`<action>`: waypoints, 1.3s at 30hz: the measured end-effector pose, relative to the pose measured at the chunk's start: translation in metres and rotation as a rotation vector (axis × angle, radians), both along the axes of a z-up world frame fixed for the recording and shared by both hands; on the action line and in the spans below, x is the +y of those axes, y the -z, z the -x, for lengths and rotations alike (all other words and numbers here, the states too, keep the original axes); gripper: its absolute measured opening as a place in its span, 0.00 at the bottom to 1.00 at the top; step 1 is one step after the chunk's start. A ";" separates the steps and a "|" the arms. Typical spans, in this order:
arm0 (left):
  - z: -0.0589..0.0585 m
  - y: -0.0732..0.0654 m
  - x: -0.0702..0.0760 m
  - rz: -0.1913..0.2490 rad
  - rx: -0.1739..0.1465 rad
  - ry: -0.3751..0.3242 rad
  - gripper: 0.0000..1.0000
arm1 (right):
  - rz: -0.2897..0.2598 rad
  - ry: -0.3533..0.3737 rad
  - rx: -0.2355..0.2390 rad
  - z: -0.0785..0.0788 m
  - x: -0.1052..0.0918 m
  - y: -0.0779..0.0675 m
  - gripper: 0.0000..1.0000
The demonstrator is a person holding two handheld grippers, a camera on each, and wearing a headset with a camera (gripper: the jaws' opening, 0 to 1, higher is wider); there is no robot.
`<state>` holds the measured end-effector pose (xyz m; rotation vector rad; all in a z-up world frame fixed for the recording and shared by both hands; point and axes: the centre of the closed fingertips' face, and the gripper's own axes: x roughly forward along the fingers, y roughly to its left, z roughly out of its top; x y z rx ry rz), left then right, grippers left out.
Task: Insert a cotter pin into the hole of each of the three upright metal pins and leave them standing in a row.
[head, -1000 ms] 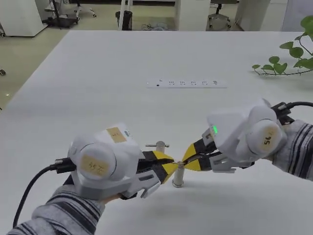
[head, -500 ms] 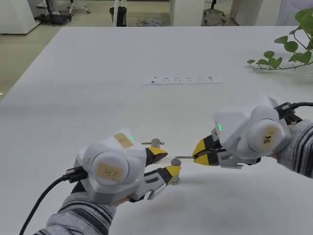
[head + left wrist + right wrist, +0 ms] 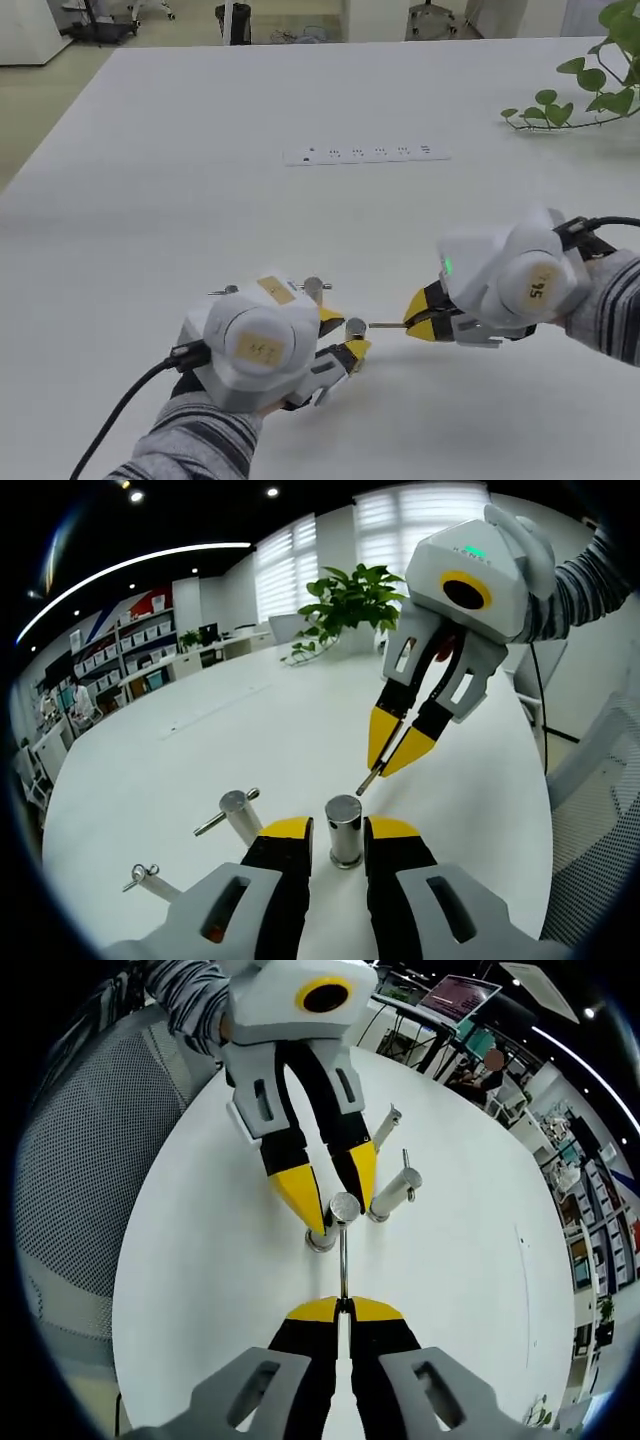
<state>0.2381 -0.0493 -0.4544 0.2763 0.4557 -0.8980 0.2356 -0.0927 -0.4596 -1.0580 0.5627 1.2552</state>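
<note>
An upright metal pin (image 3: 355, 328) (image 3: 345, 827) stands on the white table between the yellow jaws of my left gripper (image 3: 343, 333) (image 3: 340, 828), which is shut on it. My right gripper (image 3: 420, 324) (image 3: 342, 1308) is to its right, shut on a thin cotter pin (image 3: 386, 324) (image 3: 342, 1258). The cotter pin lies level and its free tip reaches the metal pin's head (image 3: 345, 1206). Behind stand a second pin (image 3: 313, 288) (image 3: 240, 815) and a third pin (image 3: 230, 291) (image 3: 150, 882), each with a cotter pin through it.
A white power strip (image 3: 365, 154) lies further back on the table (image 3: 200, 180). A green plant (image 3: 590, 90) reaches in from the far right. A black cable (image 3: 130, 410) trails from my left gripper toward the near edge.
My right gripper has drawn back to the right with the cotter pin, so the cotter pin's length now shows. My left gripper has stayed at the front pin.
</note>
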 end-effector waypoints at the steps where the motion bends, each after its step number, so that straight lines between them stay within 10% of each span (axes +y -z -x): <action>1: 0.000 0.001 -0.001 0.000 0.004 0.000 0.16 | 0.001 0.000 0.001 0.000 0.000 0.001 0.00; 17: -0.001 0.016 -0.007 0.013 0.063 -0.034 0.10 | -0.002 0.002 0.008 -0.001 0.005 0.006 0.00; 39: -0.001 0.020 -0.007 0.043 0.061 -0.059 0.10 | -0.021 -0.013 0.002 0.007 0.019 -0.011 0.00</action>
